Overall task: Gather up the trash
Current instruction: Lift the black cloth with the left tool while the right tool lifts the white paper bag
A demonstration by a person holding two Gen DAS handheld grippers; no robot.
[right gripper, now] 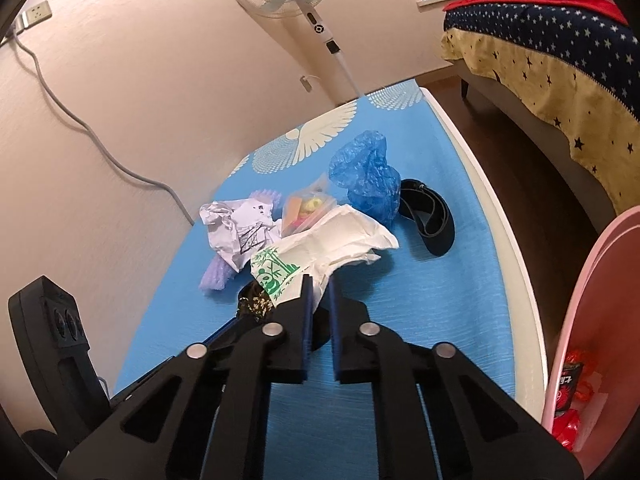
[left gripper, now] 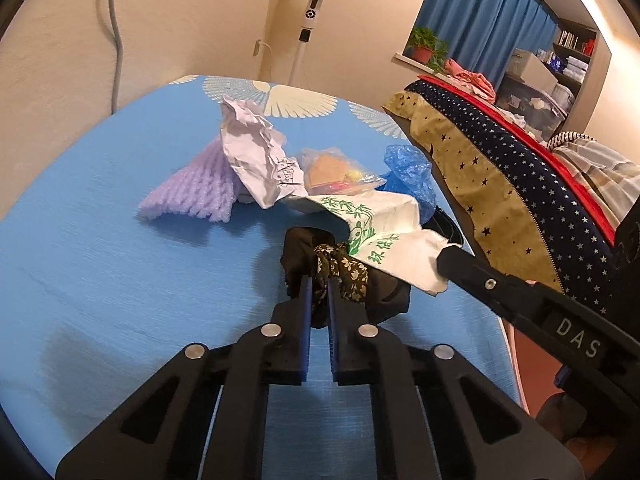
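Blue tabletop [right gripper: 460,280] lies bare rightward; left tongs [left gripper: 318,280] pinch floral cloth [left gripper: 352,276]; right tongs [right gripper: 319,280] clamp tissue [right gripper: 340,240].

Blue-covered table [right gripper: 460,300], white fan pattern at its far edge. Lying on it mid-surface: purple foam netting [left gripper: 192,192], crumpled paper [left gripper: 256,156], blue plastic bag [right gripper: 368,176]; black strap [right gripper: 432,216] near the right edge

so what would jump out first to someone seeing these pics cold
Probably the heap of rubbish on the blue tabletop: crumpled paper, a blue plastic bag behind it, purple foam netting at the left. Next, both tools gripping: the left gripper shut on a floral cloth, the right gripper on the panda-print wrapper.
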